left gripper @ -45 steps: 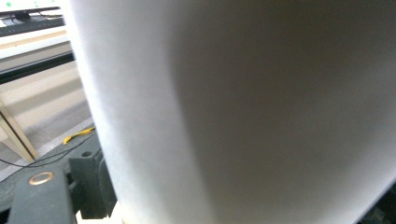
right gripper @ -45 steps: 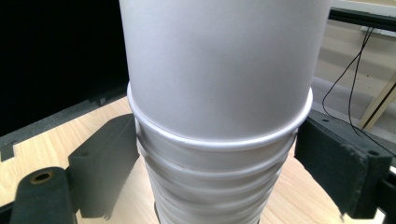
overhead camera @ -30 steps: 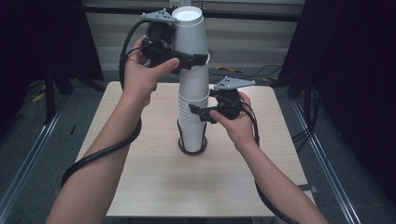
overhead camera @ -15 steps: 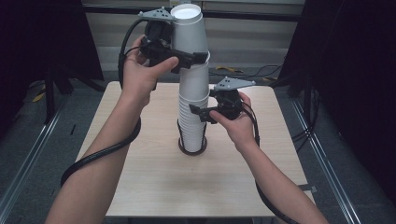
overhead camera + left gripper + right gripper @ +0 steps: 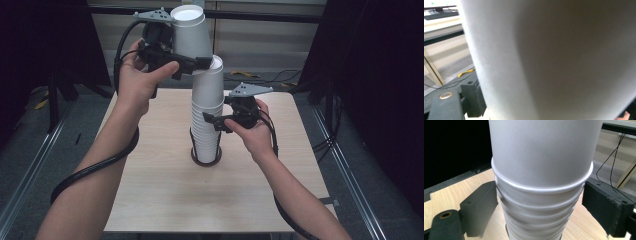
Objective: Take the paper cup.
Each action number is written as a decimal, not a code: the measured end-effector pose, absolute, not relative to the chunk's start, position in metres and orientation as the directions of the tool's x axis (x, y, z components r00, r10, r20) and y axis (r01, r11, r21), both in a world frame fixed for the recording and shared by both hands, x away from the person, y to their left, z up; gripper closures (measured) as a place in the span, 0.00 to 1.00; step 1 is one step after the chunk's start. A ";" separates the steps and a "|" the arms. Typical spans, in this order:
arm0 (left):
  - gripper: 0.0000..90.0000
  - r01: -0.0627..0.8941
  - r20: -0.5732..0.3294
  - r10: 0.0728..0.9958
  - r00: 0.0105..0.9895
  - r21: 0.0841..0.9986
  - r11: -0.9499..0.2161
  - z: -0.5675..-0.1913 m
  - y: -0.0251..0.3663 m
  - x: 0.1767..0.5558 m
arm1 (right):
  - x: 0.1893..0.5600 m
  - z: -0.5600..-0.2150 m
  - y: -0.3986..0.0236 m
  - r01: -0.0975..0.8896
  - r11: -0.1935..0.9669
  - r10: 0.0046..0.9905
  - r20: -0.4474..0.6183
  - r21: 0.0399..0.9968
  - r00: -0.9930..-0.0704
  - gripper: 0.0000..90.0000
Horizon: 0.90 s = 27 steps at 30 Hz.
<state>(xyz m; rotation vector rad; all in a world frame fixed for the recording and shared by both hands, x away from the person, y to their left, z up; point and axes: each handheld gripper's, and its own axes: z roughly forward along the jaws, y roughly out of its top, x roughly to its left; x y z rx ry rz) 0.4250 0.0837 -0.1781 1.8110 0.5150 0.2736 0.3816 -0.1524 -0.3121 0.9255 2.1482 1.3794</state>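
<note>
Cup [image 5: 192, 31] higher in left hand-held gripper [image 5: 192, 62]

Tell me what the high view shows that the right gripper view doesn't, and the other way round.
High view alone: the left claw clamped on the top cup, lifted and tilted off the stack, both forearms, and the dark ring at the stack's foot on the table. Right gripper view alone: the stacked rims close up, one rolled lip under another, with the right claw's black jaws standing on either side of them. Both share the white cup stack and the wooden tabletop.
</note>
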 end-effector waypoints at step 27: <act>0.15 0.217 -0.056 0.487 0.871 0.934 -0.282 -0.201 0.140 0.403 | 0.377 -0.314 -0.155 0.299 0.304 0.718 -0.011 0.905 -0.696 0.14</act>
